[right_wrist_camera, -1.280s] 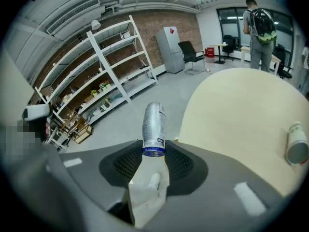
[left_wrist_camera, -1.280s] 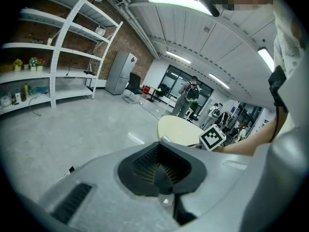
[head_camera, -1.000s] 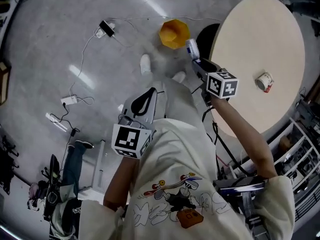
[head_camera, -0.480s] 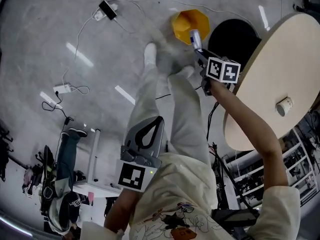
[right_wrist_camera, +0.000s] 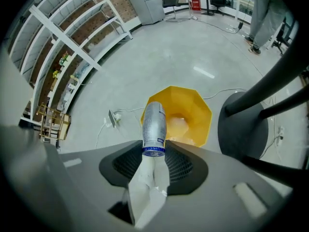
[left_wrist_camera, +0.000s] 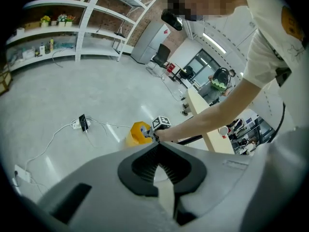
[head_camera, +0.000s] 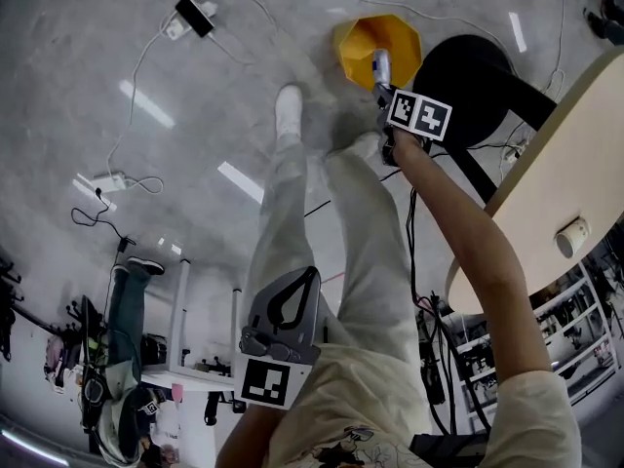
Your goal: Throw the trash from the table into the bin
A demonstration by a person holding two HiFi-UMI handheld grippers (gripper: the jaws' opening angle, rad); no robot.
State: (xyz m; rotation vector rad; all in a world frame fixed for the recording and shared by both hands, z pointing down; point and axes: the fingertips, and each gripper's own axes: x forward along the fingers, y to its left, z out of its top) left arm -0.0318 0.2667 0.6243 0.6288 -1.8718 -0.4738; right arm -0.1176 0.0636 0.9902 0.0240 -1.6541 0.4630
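Note:
A yellow bin stands on the grey floor. My right gripper is shut on a crushed clear plastic bottle with a blue ring, which it holds right over the bin's mouth. In the right gripper view the bottle pokes out of the gripper and points down into the bin, where pale trash lies. My left gripper hangs low by the person's leg, shut, with nothing in it. It shows the same in its own view. A paper cup lies on the round wooden table.
The table's black round base and its slanted leg stand just right of the bin. A power strip with cables lies on the floor to the left, another further left. The person's white shoes are near the bin. Shelving is at the lower right.
The right gripper has sunk with the bottle from the table's edge to just above the bin. The left gripper has dropped lower. The view has swung, with the table slipping to the right edge.

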